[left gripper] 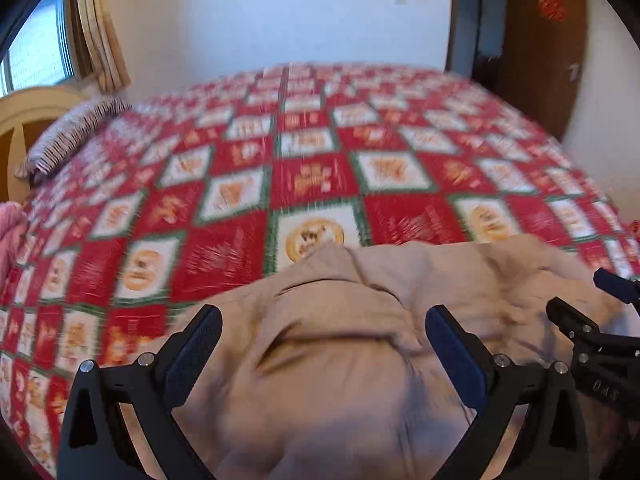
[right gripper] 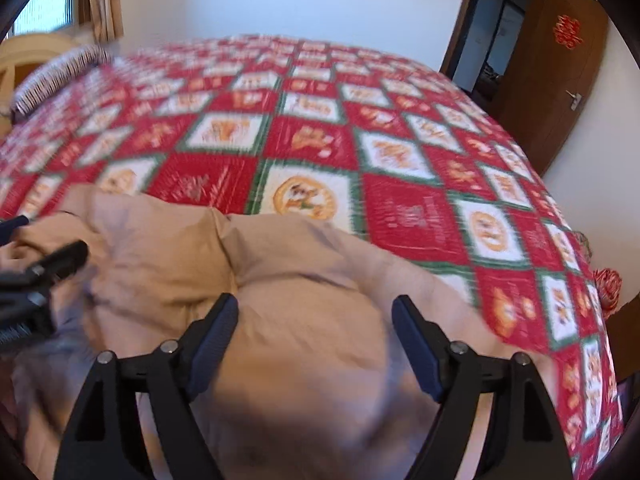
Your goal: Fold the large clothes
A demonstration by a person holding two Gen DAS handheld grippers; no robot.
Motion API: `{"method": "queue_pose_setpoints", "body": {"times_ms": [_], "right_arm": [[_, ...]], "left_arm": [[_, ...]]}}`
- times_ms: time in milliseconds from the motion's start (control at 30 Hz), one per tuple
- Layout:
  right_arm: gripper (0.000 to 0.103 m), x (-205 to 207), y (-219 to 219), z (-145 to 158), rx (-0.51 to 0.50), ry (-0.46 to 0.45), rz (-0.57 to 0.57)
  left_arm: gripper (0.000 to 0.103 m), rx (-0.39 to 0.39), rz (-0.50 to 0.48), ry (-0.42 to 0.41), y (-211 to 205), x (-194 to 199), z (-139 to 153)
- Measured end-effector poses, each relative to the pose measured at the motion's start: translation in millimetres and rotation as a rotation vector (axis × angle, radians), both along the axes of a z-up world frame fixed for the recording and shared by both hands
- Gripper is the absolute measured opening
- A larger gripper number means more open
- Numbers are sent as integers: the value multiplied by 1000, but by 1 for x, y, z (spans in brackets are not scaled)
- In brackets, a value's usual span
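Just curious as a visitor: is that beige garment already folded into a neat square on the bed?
No, the beige garment lies rumpled in loose, uneven folds on the red patterned bedspread.

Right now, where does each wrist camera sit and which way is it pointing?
Left wrist: on the left gripper, facing across the crumpled beige garment and red-and-white patchwork bedspread; the right gripper shows at its right.
Right wrist: on the right gripper, same heading; the left gripper shows at its left.
Shared: garment, bedspread, brown wooden door.

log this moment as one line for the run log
stage: pre-grasp | left hand-held gripper: open over beige garment | right hand-held gripper: open | garment: crumpled on red patterned bedspread
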State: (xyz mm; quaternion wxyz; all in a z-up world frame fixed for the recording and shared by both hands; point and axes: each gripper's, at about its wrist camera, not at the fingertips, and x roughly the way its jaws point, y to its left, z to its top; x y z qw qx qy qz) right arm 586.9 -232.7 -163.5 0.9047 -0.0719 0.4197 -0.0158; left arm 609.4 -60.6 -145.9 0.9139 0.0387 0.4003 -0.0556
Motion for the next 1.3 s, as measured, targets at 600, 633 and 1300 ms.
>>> {"method": "queue_pose_setpoints", "body": {"times_ms": [600, 633, 1300], "right_arm": [[84, -261, -90, -12, 106, 71, -76], [84, -276, -92, -15, 96, 63, -83], [66, -436, -112, -43, 248, 37, -155]], "left_arm": [[102, 93, -70, 4, 88, -300, -20], [102, 87, -55, 8, 95, -313, -23], [102, -115, 22, 75, 153, -426, -77]]}}
